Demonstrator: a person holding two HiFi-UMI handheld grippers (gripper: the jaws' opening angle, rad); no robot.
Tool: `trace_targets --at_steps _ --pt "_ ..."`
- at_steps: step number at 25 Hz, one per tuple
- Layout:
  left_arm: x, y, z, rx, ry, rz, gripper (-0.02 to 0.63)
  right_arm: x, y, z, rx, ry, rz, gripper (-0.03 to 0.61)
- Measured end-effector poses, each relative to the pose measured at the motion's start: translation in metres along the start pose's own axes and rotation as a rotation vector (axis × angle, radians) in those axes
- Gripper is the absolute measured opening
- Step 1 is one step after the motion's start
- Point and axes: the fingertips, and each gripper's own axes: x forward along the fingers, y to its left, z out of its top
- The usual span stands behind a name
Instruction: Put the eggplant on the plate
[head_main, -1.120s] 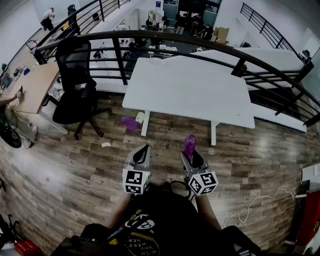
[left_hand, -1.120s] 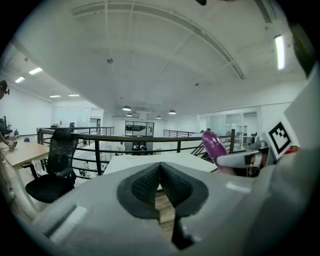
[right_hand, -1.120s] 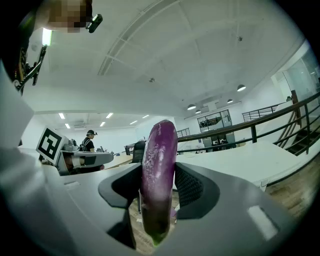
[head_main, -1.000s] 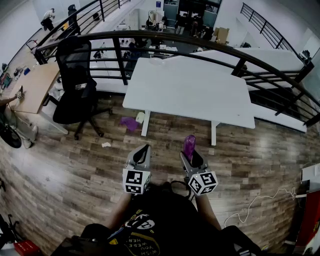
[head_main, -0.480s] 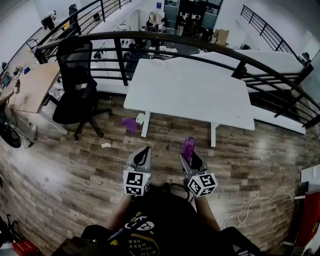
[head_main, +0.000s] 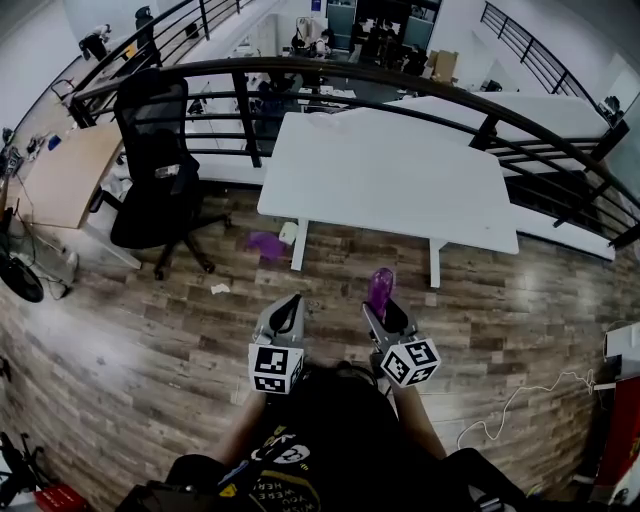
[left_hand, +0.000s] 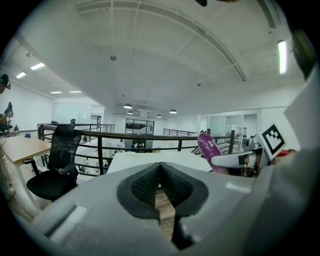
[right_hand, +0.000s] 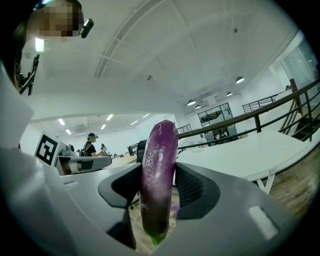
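A purple eggplant (right_hand: 159, 165) stands upright between the pads of my right gripper (right_hand: 159, 186), which is shut on its lower part. In the head view the eggplant (head_main: 380, 283) sticks up past the right gripper (head_main: 379, 302), over the wooden floor just short of the white table (head_main: 390, 170). My left gripper (head_main: 290, 302) is held level beside it with nothing in it. In the left gripper view its pads (left_hand: 160, 169) meet, so it is shut, and the eggplant (left_hand: 208, 146) shows off to the right. No plate is visible in any view.
A black railing (head_main: 400, 85) curves behind the table. A black office chair (head_main: 155, 170) stands at the left, by a wooden desk (head_main: 60, 175). A small purple item (head_main: 265, 243) and scraps lie on the floor near the table's left leg. A cable (head_main: 520, 400) trails at the right.
Both grippers have moved a little forward towards the white table, with the eggplant still in the right one. Neither grip has changed.
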Motion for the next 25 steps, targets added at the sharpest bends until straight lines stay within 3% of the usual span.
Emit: trace_targets --at_steps 12,17,25 --pt "0.020 0.045 0.009 -0.043 -0.010 0.002 0.006 0.044 -0.005 -0.001 0.026 0.033 -0.015 0.210" --pt "0.069 0.063 0.017 -0.042 0.003 0.008 0.005 0.088 -0.028 0.018 0.004 0.024 0.019 0.210" --pt "0.179 0.067 0.064 0.002 -0.025 -0.012 0.005 0.150 -0.096 0.070 0.039 -0.032 0.076 0.210"
